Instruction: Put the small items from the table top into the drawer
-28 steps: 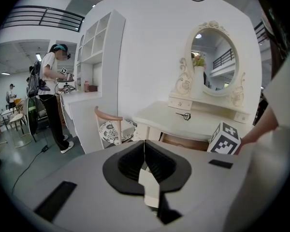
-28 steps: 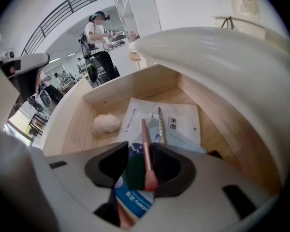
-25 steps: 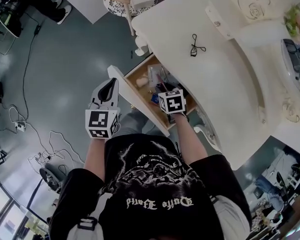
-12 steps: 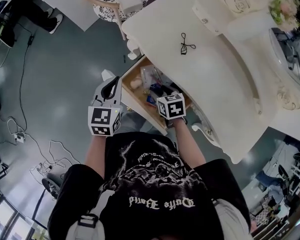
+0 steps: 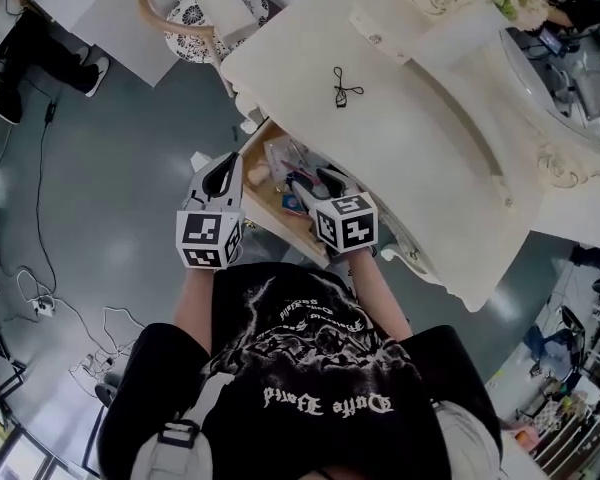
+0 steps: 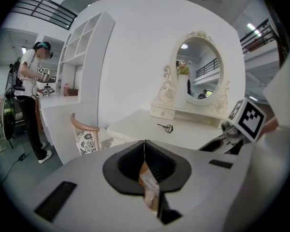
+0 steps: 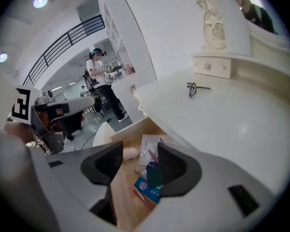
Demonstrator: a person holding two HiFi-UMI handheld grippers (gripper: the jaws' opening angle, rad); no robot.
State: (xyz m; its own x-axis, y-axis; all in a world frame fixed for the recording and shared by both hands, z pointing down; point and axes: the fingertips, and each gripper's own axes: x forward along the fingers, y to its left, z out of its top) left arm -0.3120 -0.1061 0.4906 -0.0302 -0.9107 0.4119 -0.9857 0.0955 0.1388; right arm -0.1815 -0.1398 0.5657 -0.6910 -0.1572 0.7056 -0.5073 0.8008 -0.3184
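A small black looped item [image 5: 345, 86] lies alone on the white dressing table [image 5: 430, 168]; it also shows as a black loop [image 6: 166, 127] in the left gripper view and as a black loop [image 7: 193, 87] in the right gripper view. Below the table's edge the wooden drawer [image 5: 263, 140] stands pulled out. Inside the drawer [image 7: 123, 197] lie a blue card [image 7: 147, 187], a dark green piece [image 7: 154, 174], white paper and a white fluffy ball [image 7: 130, 152]. My right gripper [image 5: 315, 183] hangs over the drawer, open, nothing between its jaws. My left gripper [image 5: 223, 165] is shut and empty, beside the drawer's left corner.
A chair with a patterned cushion [image 5: 205, 13] stands at the table's far left end. An oval mirror [image 6: 197, 71] and a small drawer box rise at the table's back. Cables [image 5: 40, 268] trail on the grey floor. A person [image 6: 26, 95] stands at a distant counter.
The head view has swung, so the table and drawer sit further left. My right gripper has drawn back a little over the drawer. The left gripper holds its place.
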